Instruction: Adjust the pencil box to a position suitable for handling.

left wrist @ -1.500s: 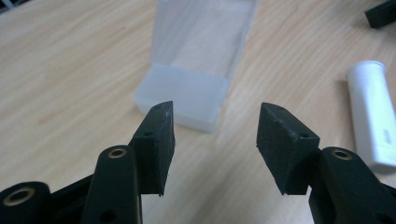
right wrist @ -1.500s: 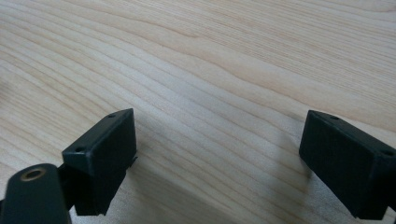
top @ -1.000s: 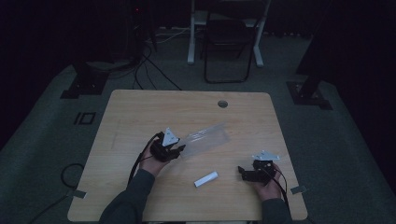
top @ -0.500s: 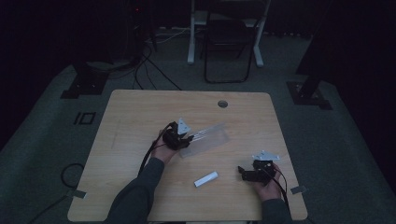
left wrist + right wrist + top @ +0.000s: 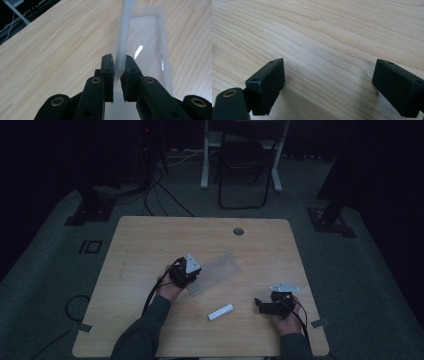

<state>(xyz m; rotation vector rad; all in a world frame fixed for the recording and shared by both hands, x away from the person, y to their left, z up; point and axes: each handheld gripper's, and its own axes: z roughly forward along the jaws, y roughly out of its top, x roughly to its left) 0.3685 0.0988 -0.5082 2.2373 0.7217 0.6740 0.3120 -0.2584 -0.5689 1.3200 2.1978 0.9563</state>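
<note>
Left hand-held gripper (image 5: 119,71) clamps the clear plastic tray's (image 5: 216,271) wall near table (image 5: 150,240) centre — right hand-held gripper (image 5: 329,82), at four o'clock, gapes wide, empty.

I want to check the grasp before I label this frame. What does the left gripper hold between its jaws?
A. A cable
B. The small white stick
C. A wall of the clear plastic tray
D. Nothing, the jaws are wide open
C: in the left gripper view, the left gripper is shut on a thin upright wall of the clear plastic tray.
</note>
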